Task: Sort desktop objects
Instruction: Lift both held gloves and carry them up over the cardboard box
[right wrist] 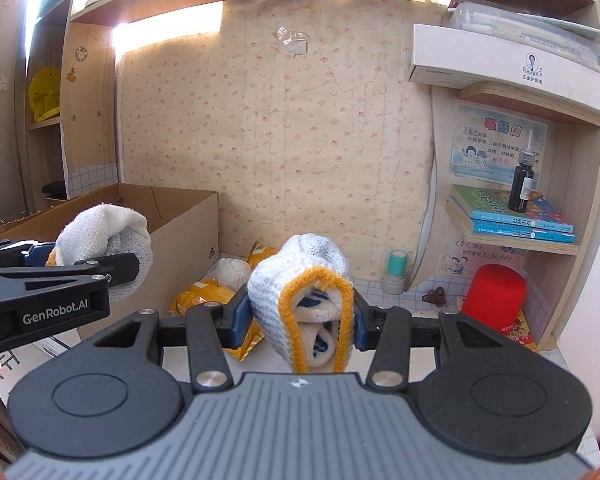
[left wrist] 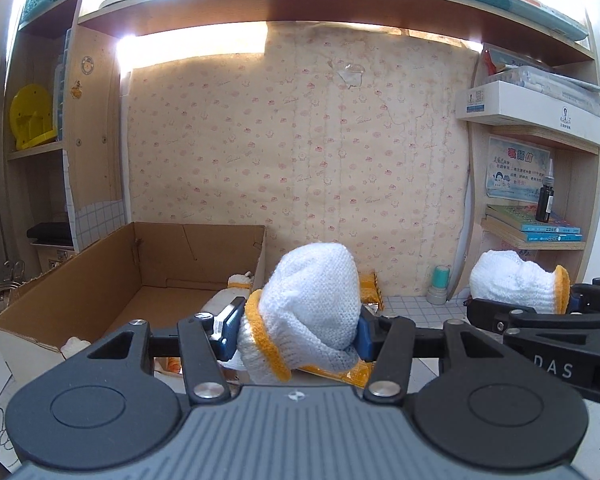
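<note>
My left claw is clenched on a balled white knit glove with an orange cuff, its blue pads pressing the bundle from both sides, lifted clear of the tabletop. My right claw grasps a second rolled glove the same way, cuff opening turned toward me. In the left view the right claw shows off to the right with its glove; in the right view the left claw sits to the left.

Ahead and left of my left claw stands an open cardboard box, its inside bare where I can see it. Just beyond both claws, yellow packets and another white bundle lie on the tabletop beside the box. Farther right of my right claw I see a teal-capped stamp against the papered back wall and a red cylinder below the shelf of books.
</note>
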The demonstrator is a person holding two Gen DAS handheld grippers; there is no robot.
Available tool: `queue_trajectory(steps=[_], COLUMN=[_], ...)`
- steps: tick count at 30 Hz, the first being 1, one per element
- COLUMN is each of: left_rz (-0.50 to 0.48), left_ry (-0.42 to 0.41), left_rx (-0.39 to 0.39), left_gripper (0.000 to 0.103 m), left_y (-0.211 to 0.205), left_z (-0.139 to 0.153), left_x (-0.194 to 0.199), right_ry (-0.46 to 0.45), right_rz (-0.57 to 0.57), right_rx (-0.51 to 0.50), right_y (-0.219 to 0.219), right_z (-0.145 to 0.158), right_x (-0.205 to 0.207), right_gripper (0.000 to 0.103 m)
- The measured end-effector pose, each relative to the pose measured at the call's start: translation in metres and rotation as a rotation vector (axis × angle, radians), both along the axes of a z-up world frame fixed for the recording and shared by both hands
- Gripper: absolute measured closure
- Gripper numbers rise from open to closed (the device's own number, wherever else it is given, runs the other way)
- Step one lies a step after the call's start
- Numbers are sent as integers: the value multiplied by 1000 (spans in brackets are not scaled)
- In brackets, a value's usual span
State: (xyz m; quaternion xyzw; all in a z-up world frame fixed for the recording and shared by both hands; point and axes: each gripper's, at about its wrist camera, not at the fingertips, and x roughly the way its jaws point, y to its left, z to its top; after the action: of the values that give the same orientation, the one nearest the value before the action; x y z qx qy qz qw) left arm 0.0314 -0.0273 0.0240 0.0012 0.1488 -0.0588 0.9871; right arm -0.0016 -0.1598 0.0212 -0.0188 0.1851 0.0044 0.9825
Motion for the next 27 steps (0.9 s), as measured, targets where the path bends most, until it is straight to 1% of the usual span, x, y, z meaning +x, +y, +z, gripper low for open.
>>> queue_trajectory(steps=[16,27], left_rz=[74,184], left_ry=[-37,-64], left_rx=[-35,-48], left_gripper=[47,47], left_y=[40,90], left_z=[17,28], left_x=[-6,-9], right_ry=[-20,-36], right_rz=[66,147], right_rx=[-39,-70], right_y=[45,91], right_z=[21,34], right_x=[9,25], right_gripper=[56,56])
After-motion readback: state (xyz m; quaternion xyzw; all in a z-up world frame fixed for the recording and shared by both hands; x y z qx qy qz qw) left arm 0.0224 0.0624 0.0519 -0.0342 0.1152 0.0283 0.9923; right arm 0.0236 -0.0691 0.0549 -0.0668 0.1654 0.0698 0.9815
